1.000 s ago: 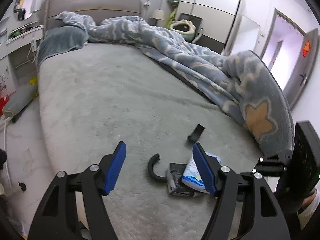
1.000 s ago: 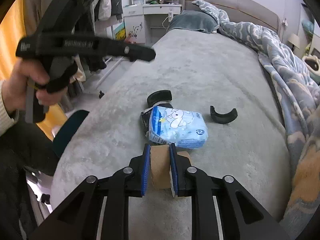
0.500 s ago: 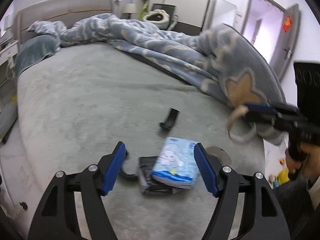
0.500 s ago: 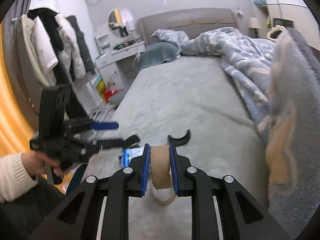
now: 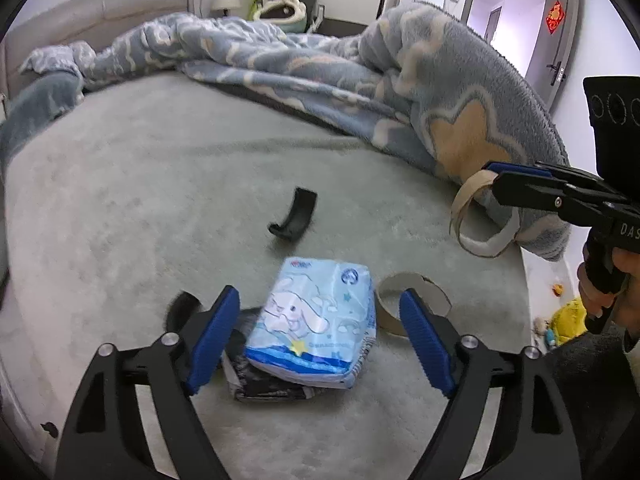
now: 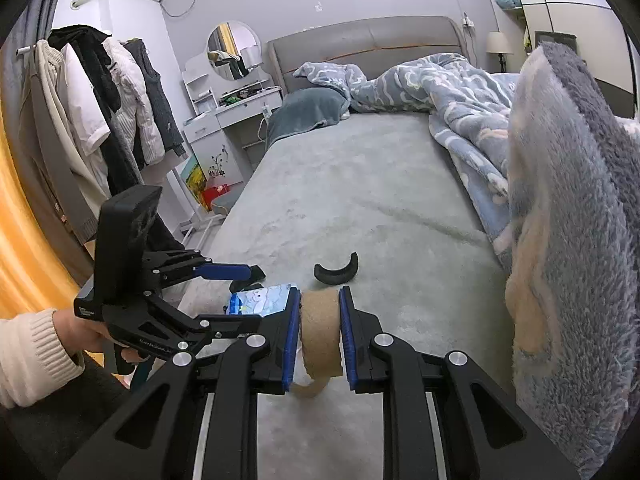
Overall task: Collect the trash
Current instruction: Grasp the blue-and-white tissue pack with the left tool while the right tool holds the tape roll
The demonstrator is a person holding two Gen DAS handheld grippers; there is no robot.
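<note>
The right gripper point(image 6: 319, 338) pinches 1 cardboard tape ring point(image 6: 320, 330) between its blue pads and holds it lifted above the bed point(image 6: 360, 184), so 1 piece of trash looks collected but not yet dropped anywhere; no bin or bag shows in either view. The left gripper point(image 5: 320, 336) is spread wide and holds nothing, hovering low with the blue tissue pack point(image 5: 316, 320) between its fingers.

Still lying on the bed, by my judgement all left to gather: the tissue pack, a dark crumpled wrapper point(image 5: 264, 384) under its near edge at 6 o'clock, a second cardboard ring point(image 5: 416, 300) just beside it at 3 o'clock, a black curved plastic piece point(image 5: 294, 216) at 12 o'clock, and another black curved piece point(image 5: 180, 312) at 9 o'clock, partly hidden behind the left finger.

A bunched blue blanket point(image 5: 440, 112) rises at 2 o'clock, close to the lifted ring, and could snag a sideways swing. Clothes point(image 6: 100, 100) hang on a rack far left.
</note>
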